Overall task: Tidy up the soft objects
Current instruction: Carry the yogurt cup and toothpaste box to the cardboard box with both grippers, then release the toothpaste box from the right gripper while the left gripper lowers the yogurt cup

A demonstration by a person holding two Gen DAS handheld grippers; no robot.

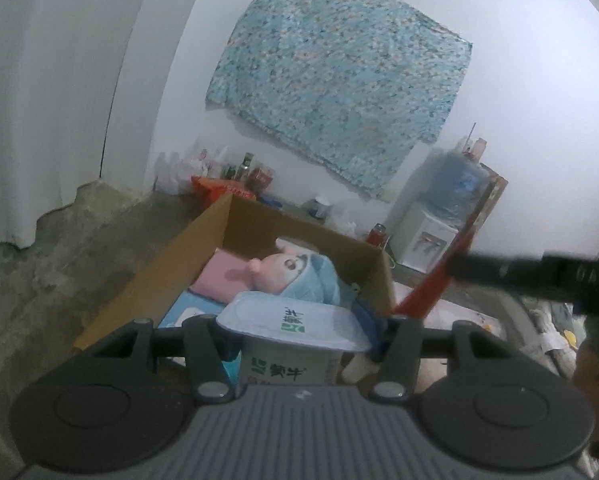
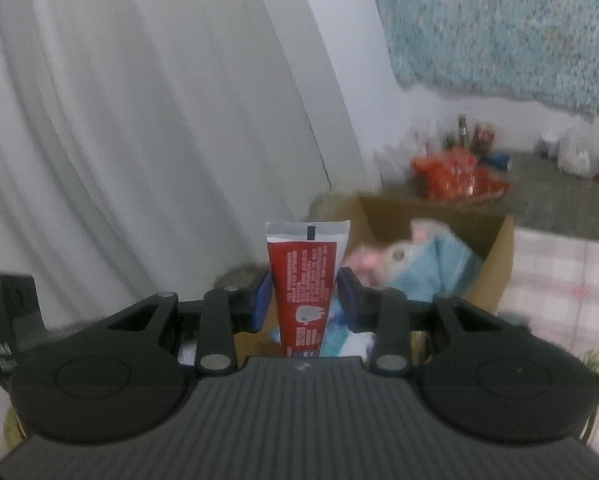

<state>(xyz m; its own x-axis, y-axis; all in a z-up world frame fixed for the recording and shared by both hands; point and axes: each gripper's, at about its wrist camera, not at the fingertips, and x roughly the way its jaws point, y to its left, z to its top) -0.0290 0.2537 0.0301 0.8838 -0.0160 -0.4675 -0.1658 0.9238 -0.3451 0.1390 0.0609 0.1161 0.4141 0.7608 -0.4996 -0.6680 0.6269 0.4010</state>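
We hold a yogurt cup (image 1: 295, 344) clamped in our left gripper (image 1: 299, 336) and a red toothpaste tube (image 2: 303, 292) pinched in our right gripper (image 2: 305, 300), both near the open cardboard box (image 1: 159, 276) whose far half holds a plush doll (image 1: 295, 276).

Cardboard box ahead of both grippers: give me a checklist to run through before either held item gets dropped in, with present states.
1. Right gripper clamped on the red toothpaste tube: ok.
2. Left gripper holding the yogurt cup: ok, though pad contact is hidden.
3. Cardboard box open on top: ok.
4. Free room inside beside the plush doll and pink pillow: cannot tell.
5. Tube over the box opening: not ok, it shows left of the box.
6. Sharp view of the box from the right wrist: not ok, blurred.
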